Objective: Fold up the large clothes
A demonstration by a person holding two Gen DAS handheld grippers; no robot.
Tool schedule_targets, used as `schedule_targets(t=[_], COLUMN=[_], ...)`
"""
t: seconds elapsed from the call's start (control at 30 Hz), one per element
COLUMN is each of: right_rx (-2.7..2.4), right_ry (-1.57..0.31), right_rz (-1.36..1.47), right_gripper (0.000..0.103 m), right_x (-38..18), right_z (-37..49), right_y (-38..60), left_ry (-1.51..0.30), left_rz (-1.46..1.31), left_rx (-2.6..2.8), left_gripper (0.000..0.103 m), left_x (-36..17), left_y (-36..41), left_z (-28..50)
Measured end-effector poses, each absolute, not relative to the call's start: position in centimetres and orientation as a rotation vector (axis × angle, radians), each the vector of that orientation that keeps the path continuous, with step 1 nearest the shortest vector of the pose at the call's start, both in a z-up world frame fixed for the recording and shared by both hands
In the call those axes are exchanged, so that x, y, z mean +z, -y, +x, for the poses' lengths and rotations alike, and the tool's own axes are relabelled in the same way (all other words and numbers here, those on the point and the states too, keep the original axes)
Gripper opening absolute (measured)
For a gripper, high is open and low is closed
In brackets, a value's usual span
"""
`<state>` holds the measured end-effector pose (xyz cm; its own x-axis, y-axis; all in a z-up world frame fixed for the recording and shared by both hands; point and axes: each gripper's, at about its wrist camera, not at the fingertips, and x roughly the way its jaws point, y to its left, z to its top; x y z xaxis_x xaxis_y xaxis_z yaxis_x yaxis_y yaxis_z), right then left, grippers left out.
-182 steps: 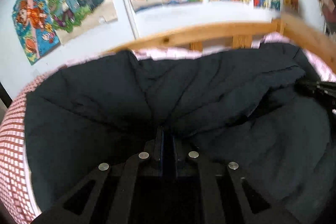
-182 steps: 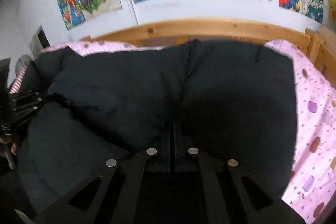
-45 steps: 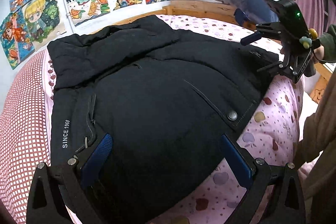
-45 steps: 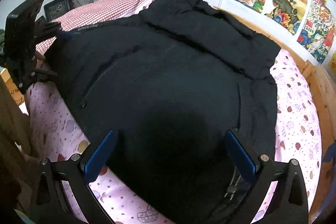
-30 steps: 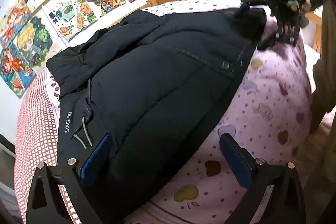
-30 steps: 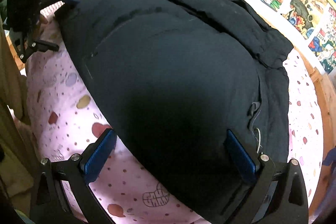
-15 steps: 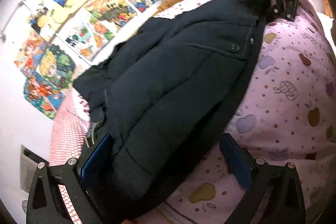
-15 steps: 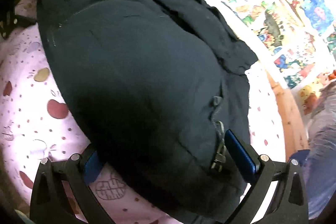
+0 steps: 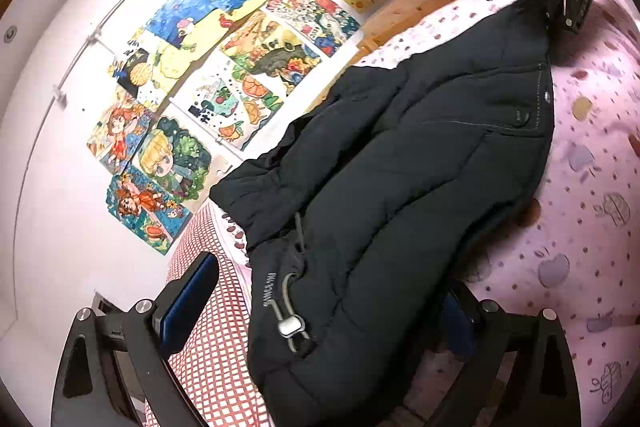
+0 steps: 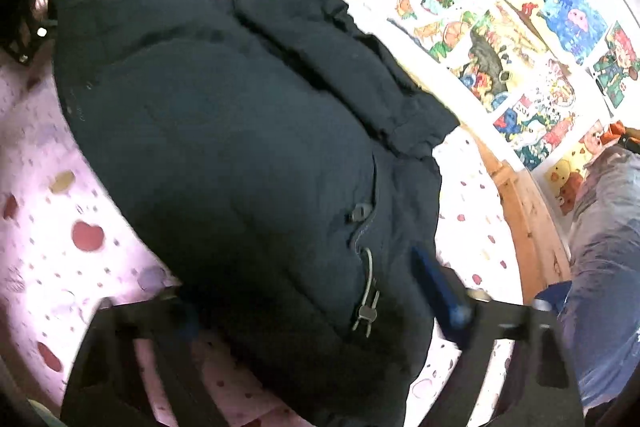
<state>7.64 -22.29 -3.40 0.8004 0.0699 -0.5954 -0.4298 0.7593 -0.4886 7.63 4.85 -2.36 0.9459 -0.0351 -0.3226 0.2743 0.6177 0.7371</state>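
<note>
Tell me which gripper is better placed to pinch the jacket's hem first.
Right. The right gripper has its jaws closing with the black puffer jacket hem already between them. The left gripper straddles its corner too, but its jaws stand wide open.

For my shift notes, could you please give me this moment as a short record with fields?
garment: black padded jacket, lying spread on the bed
surface: pink spotted sheet, red checked cover at one end
left gripper: open, jacket corner with the cord toggle between its fingers
right gripper: jaws closing around the opposite corner, pads not yet clearly pressing
wall: coloured drawings above a wooden bed rail
fold: not yet made
</note>
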Motion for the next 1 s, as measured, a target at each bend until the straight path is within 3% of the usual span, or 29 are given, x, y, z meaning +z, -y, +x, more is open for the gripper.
schedule_targets(t=[0.07,0.23,0.33,0.4,0.47,0.6,1.0], right_rx=[0.298,0.308,0.304,0.297,0.291,0.263,0.194], right_ry=[-0.537,-0.497,-0.471,-0.448,-0.428,-0.389,-0.151], right_rz=[-0.679,-0.706,-0.674,-0.645,-0.621,-0.568,-0.512], right_gripper=[0.046,0.030,0.018,0.013,0.011,0.008,0.005], right_x=[-2.6,-1.3,0.3,1.6,2.8,4.8,12.3], right_z=[7.0,6.9,7.1,7.4,8.1,9.2,8.7], right_y=[21.6,20.5,20.4,20.4,20.6,20.7,21.3], left_ry=[-0.282,-0.240,-0.226,-0.233,-0.226,-0.221,-0.083], left_rz=[0.885,0.905,0.897,0.888,0.883,0.781,0.626], left_rx=[-0.183,-0.197,-0.207,-0.212,-0.184,-0.154,-0.087], left_gripper=[0.093,0.076,0.051,0.024,0.015,0.010,0.007], left_x=[-1.8,-0.5,0.4,1.3,2.2,4.9,12.6], left_y=[-4.8,-4.2,-4.0,-3.8,-3.4,-3.4,-4.5], left_z=[7.8,8.0,8.2,8.9,9.8,11.3,12.3])
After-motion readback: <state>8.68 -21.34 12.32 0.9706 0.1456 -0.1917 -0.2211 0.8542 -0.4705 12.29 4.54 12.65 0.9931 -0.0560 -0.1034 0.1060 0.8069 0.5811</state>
